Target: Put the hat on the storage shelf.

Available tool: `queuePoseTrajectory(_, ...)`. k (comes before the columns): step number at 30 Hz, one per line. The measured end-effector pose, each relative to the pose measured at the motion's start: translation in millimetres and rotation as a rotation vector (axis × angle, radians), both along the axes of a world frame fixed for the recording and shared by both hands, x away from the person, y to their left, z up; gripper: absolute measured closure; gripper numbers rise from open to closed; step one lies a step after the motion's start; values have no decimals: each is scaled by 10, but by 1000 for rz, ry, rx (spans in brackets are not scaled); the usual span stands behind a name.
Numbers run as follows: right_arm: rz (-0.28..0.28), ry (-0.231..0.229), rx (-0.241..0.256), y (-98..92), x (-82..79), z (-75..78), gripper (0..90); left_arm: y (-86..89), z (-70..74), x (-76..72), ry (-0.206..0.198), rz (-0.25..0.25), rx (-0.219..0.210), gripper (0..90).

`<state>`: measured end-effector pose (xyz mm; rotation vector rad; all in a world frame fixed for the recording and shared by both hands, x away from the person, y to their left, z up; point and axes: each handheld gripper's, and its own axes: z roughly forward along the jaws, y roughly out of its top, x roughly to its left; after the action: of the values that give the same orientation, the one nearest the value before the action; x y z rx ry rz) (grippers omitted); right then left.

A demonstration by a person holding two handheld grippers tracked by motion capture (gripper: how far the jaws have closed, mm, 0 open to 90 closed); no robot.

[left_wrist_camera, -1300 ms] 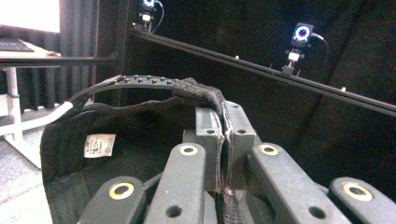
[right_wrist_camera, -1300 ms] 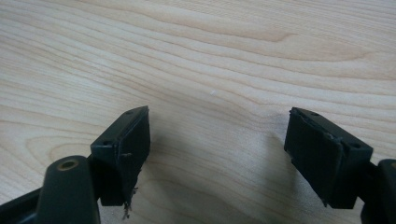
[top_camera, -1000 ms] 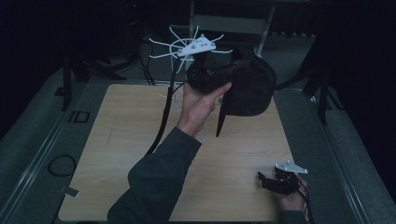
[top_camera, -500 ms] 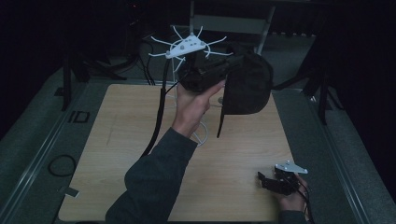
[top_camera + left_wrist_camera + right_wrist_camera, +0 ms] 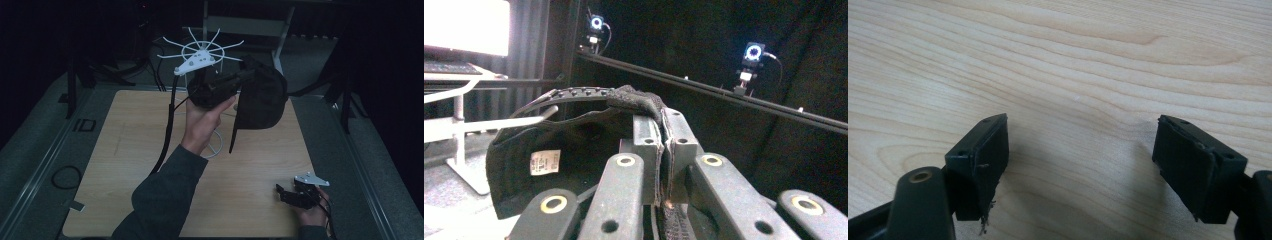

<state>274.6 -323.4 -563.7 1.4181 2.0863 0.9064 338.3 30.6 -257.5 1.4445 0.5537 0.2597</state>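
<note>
We hold a black cap (image 5: 260,95) above the table (image 5: 125,150), our left gripper (image 5: 217,90) clamped on its edge, now raised higher; our right gripper (image 5: 295,194) rests with jaws apart at the table's near corner.

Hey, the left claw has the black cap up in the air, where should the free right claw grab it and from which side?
I'd take the cap at its lower rim, coming up from underneath on the person's right. The left claw is shut on one edge, so the crown hangs open and slack. That far rim is a thin fabric edge the open right claw, now low over the table, could probably pinch.
</note>
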Motion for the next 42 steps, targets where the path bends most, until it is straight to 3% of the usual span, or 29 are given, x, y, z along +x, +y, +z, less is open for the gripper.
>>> queuePoseTrajectory(7, 1, -2, 0, 0, 1, -1, 221, 13, -104, -31, -1, 25, 18, 870)
queuePoseTrajectory(16, 0, -1, 0, 0, 0, -1, 221, 85, -204, -19, 15, 31, -1, 867)
queuePoseTrajectory(30, -1, 1, 1, 1, -1, 0, 221, 160, -283, 23, 35, 67, 36, 828)
queuePoseTrajectory(40, 0, 1, 1, 1, 0, 0, 221, 176, -286, -15, 1, 101, 104, 703)
queuePoseTrajectory(42, 0, 1, 1, 1, 0, 0, 221, 175, -286, -28, -6, 108, 116, 626)
